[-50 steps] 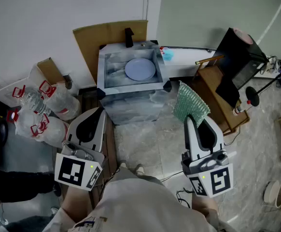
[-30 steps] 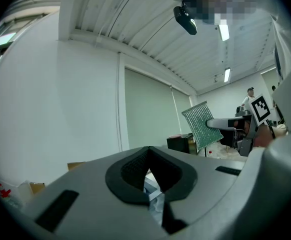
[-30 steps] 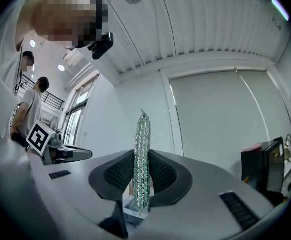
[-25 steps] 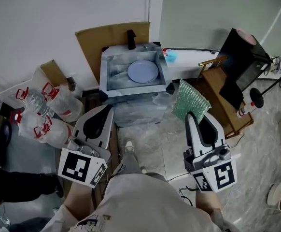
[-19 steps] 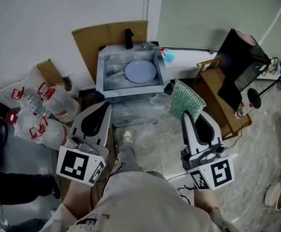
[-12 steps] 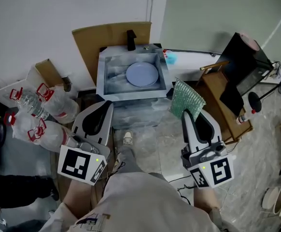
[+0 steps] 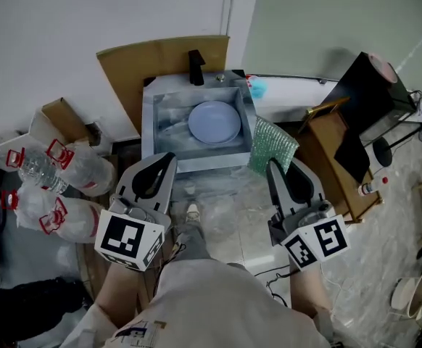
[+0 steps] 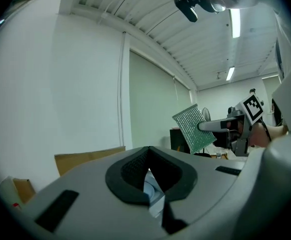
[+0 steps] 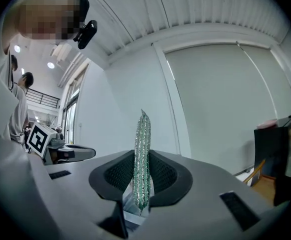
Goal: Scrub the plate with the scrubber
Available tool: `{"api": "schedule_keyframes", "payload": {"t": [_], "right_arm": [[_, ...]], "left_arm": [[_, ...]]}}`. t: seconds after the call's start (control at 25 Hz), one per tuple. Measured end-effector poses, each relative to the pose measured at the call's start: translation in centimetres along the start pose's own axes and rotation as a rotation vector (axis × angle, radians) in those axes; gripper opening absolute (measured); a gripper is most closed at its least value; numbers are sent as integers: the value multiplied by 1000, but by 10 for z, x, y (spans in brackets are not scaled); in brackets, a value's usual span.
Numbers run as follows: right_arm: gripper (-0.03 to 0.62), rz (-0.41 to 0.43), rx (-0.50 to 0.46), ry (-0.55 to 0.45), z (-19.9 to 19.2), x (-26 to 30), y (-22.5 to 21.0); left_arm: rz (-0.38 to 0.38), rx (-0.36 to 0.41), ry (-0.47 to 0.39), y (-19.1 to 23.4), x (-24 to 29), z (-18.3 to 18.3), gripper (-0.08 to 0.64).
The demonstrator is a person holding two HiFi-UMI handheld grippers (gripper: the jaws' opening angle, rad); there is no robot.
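Note:
A pale blue plate (image 7: 214, 121) lies flat inside a grey sink basin (image 7: 150, 122) against the wall. My right gripper (image 7: 272, 167) is shut on a green mesh scrubber (image 7: 270, 146), which stands up edge-on between the jaws (image 9: 142, 154) just right of the basin's front corner. My left gripper (image 7: 169, 159) is shut with nothing in it and hovers before the basin's front wall. From the left gripper view the scrubber (image 8: 194, 128) shows at the right, and a sliver of the plate (image 8: 149, 188) peeks through below the jaws.
A black tap (image 7: 196, 66) stands at the basin's back rim, with brown cardboard (image 7: 140, 58) behind it. Plastic bottles with red handles (image 7: 55, 174) lie on the floor at left. A wooden stand (image 7: 332, 140) with black gear is at right. My shoe (image 7: 191, 212) is below the basin.
Both grippers have moved closer to the basin over the last two seconds. The scrubber now sits by the basin's right front corner. Neither grip has changed.

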State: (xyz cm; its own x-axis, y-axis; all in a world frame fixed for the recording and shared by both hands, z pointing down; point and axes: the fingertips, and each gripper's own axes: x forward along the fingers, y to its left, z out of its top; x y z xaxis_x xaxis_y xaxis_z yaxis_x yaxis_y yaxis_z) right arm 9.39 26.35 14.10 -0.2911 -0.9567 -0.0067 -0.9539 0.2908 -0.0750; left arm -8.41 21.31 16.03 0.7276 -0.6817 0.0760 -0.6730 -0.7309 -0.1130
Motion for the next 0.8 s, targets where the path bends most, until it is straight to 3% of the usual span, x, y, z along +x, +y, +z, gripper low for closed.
{"api": "schedule_keyframes", "payload": {"t": [0.24,0.8], "right_arm": [[101,2,56,125,-32,89,-24],[103,-26,224,430,-162,273,-78]], "left_arm": [[-48,-121,113,60,69,-43,17],[-161,-253,390,165,204,-168,17]]}}
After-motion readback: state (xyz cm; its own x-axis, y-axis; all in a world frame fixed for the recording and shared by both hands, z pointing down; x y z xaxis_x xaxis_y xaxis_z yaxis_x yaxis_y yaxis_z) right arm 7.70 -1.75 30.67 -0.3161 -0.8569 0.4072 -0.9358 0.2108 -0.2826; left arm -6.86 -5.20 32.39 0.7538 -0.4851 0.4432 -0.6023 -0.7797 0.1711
